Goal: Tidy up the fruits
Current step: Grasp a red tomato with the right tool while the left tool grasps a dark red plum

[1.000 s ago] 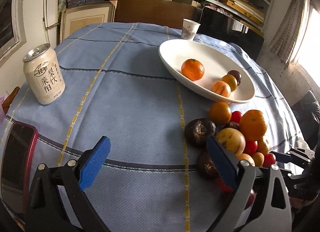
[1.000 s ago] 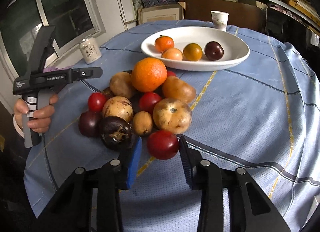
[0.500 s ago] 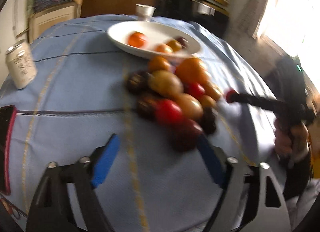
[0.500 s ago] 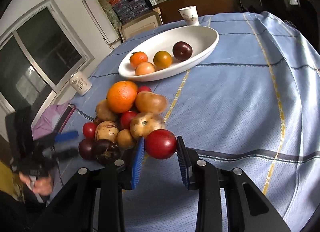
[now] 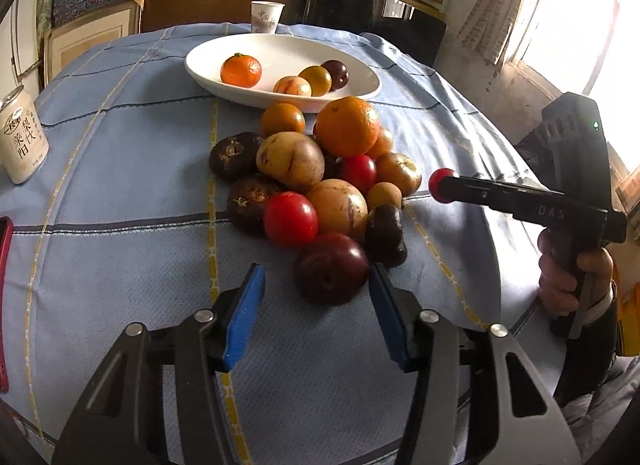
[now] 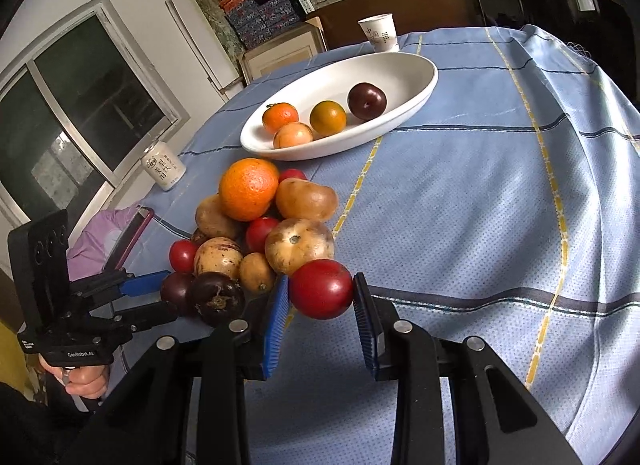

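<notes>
A pile of mixed fruit [image 5: 320,169] [image 6: 260,225] lies on the blue tablecloth in front of a white oval bowl [image 5: 288,53] [image 6: 380,73] that holds several fruits. My left gripper [image 5: 316,281] [image 6: 172,293] straddles a dark red plum [image 5: 332,269] [image 6: 176,291] at the pile's near edge. Its jaws are closing; the right pad is almost on the plum and the left pad stands clearly apart. My right gripper [image 6: 320,297] [image 5: 442,185] is shut on a round red fruit [image 6: 322,289] and holds it beside the pile.
A pale drink can [image 5: 22,137] [image 6: 162,163] stands at the left. A paper cup [image 5: 266,17] [image 6: 378,33] sits behind the bowl. A red-cased phone [image 5: 4,265] [image 6: 130,237] lies at the table's left edge. Shelves and boxes line the wall behind.
My left gripper swung right to the pile and its jaws narrowed around the dark plum. The right gripper rolled and shifted a little, keeping the red fruit between its pads.
</notes>
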The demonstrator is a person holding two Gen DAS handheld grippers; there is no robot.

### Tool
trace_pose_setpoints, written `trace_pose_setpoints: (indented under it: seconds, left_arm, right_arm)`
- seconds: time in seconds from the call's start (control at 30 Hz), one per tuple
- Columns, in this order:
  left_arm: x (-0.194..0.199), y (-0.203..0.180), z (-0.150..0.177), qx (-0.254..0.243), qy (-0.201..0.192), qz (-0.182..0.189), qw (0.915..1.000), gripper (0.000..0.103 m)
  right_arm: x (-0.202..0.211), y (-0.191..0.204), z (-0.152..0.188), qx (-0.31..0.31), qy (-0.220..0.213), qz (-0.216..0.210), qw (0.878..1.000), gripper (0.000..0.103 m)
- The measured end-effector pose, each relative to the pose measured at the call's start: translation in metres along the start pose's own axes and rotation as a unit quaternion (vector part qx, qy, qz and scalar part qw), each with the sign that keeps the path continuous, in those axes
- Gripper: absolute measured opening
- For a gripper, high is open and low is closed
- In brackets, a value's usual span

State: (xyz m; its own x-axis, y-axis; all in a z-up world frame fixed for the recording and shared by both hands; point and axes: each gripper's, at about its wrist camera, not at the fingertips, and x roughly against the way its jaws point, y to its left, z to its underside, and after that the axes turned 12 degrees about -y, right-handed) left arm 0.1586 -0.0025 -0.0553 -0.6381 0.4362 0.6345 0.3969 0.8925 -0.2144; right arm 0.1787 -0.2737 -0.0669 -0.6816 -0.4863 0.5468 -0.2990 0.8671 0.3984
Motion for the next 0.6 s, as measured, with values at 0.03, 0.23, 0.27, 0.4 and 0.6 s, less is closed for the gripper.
trace_pose_setpoints:
  seconds: [0.03,0.23,0.27,0.4,0.6]
  left_arm:
    - [-0.001,-0.001,0.000,-0.001,0.001,0.001,1.0000,0.053]
    - [-0.009,-0.006,-0.002,-0.004,0.014,0.007,0.9999,0.051]
    - [-0.011,-0.005,-0.001,-0.003,0.018,0.010,0.9998,0.048]
    - [-0.016,-0.004,-0.001,0.002,0.029,0.013,0.9995,0.041]
    - [-0.017,-0.002,0.000,0.008,0.030,0.016,0.9994,0.039]
  right_arm:
    - [0.000,0.000,0.000,0.000,0.000,0.000,1.000,0.033]
    - [0.003,0.001,0.000,0.004,-0.006,-0.001,1.000,0.033]
    - [0.004,0.001,0.000,0.005,-0.007,-0.002,1.000,0.033]
    - [0.004,0.000,0.000,0.003,-0.006,0.000,1.000,0.033]
    - [0.005,0.001,0.000,0.007,-0.007,-0.002,1.000,0.033]
